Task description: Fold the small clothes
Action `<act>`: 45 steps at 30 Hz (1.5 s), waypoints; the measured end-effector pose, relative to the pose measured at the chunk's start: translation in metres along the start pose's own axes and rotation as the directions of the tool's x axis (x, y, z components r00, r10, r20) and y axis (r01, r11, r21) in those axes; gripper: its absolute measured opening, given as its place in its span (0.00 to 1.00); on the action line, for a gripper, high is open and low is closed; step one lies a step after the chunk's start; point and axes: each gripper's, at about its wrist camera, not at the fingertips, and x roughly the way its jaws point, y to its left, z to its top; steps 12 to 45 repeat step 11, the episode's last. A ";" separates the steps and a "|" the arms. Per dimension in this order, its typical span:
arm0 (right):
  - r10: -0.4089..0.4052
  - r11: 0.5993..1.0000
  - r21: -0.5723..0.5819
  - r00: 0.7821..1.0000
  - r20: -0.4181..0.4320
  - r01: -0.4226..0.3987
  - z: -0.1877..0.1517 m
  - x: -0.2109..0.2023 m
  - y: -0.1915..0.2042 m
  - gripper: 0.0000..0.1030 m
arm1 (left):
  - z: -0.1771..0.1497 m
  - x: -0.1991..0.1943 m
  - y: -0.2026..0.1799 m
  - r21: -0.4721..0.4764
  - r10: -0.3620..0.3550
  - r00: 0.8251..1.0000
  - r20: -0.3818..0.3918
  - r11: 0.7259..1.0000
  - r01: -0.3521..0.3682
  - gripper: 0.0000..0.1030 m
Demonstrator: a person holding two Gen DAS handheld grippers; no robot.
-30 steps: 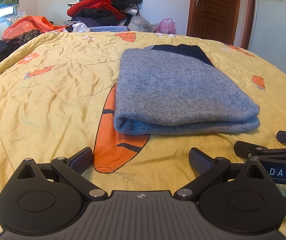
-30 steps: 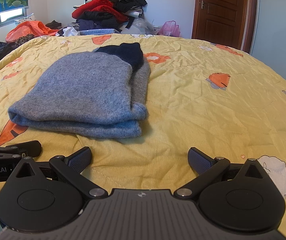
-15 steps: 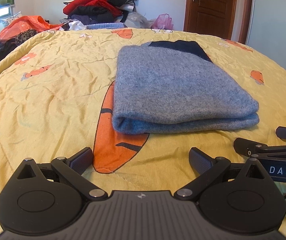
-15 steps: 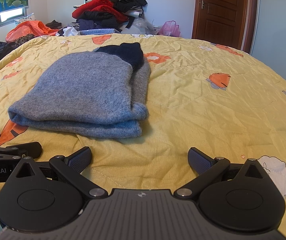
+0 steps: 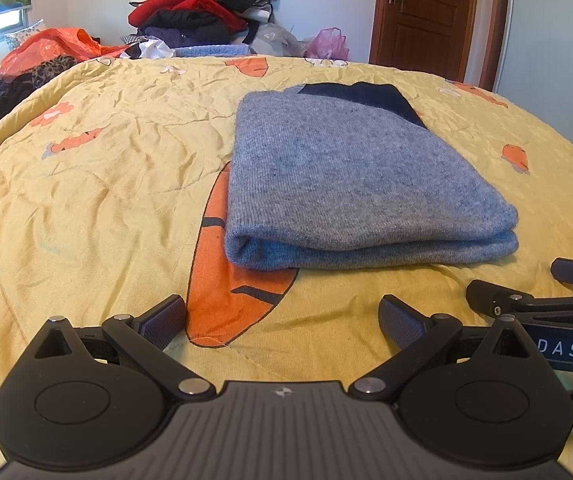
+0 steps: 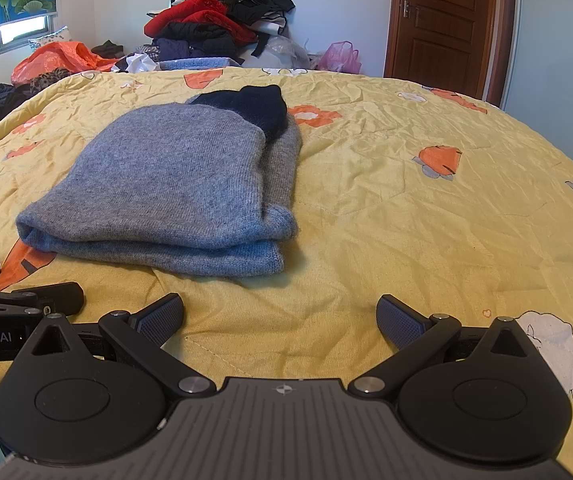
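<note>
Your left claw [image 5: 282, 320] sits low over the near edge of the bed [image 5: 86, 200], fingers wide apart, nothing between them. Your right claw [image 6: 280, 318] is beside it — also spread, also empty. The grey sweater [image 5: 350, 184] lies folded on the yellow quilt just beyond both claws, touching neither, its dark collar [image 6: 250, 106] at the far end. A heap of clothes [image 6: 222, 20] is piled against the far wall, left of the wooden door [image 6: 442, 20].

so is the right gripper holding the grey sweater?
No. The right gripper is open and empty, short of the folded grey sweater lying on the yellow bedspread.
</note>
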 end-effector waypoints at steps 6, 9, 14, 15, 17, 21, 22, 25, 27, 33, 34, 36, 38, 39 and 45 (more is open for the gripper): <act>0.118 0.984 0.126 0.989 0.091 -0.129 0.012 -0.027 -0.034 0.99 | 0.004 -0.037 0.008 -0.017 0.045 0.991 0.128 0.999 -0.043 1.00; 0.100 0.972 0.197 0.984 0.145 -0.128 0.034 -0.034 -0.069 1.00 | 0.023 -0.040 0.033 -0.025 0.062 0.990 0.124 0.998 -0.059 1.00; 0.029 0.972 0.224 0.987 0.161 -0.065 0.047 -0.025 -0.100 1.00 | 0.035 -0.033 0.060 -0.032 0.103 0.986 0.131 0.995 -0.100 1.00; 0.029 0.972 0.224 0.987 0.161 -0.065 0.047 -0.025 -0.100 1.00 | 0.035 -0.033 0.060 -0.032 0.103 0.986 0.131 0.995 -0.100 1.00; 0.029 0.972 0.224 0.987 0.161 -0.065 0.047 -0.025 -0.100 1.00 | 0.035 -0.033 0.060 -0.032 0.103 0.986 0.131 0.995 -0.100 1.00; 0.029 0.972 0.224 0.987 0.161 -0.065 0.047 -0.025 -0.100 1.00 | 0.035 -0.033 0.060 -0.032 0.103 0.986 0.131 0.995 -0.100 1.00; 0.029 0.972 0.224 0.987 0.161 -0.065 0.047 -0.025 -0.100 1.00 | 0.035 -0.033 0.060 -0.032 0.103 0.986 0.131 0.995 -0.100 1.00; 0.029 0.972 0.224 0.987 0.161 -0.065 0.047 -0.025 -0.100 1.00 | 0.035 -0.033 0.060 -0.032 0.103 0.986 0.131 0.995 -0.100 1.00; 0.029 0.972 0.224 0.987 0.161 -0.065 0.047 -0.025 -0.100 1.00 | 0.035 -0.033 0.060 -0.032 0.103 0.986 0.131 0.995 -0.100 1.00; 0.029 0.972 0.224 0.987 0.161 -0.065 0.047 -0.025 -0.100 1.00 | 0.035 -0.033 0.060 -0.032 0.103 0.986 0.131 0.995 -0.100 1.00; 0.029 0.972 0.224 0.987 0.161 -0.065 0.047 -0.025 -0.100 1.00 | 0.035 -0.033 0.060 -0.032 0.103 0.986 0.131 0.995 -0.100 1.00; 0.029 0.972 0.224 0.987 0.161 -0.065 0.047 -0.025 -0.100 1.00 | 0.035 -0.033 0.060 -0.032 0.103 0.986 0.131 0.995 -0.100 1.00; 0.029 0.972 0.224 0.987 0.161 -0.065 0.047 -0.025 -0.100 1.00 | 0.035 -0.033 0.060 -0.032 0.103 0.986 0.131 0.995 -0.100 1.00; 0.029 0.972 0.224 0.987 0.161 -0.065 0.047 -0.025 -0.100 1.00 | 0.035 -0.033 0.060 -0.032 0.103 0.986 0.131 0.995 -0.100 1.00; 0.029 0.972 0.224 0.987 0.161 -0.065 0.047 -0.025 -0.100 1.00 | 0.035 -0.033 0.060 -0.032 0.103 0.986 0.131 0.995 -0.100 1.00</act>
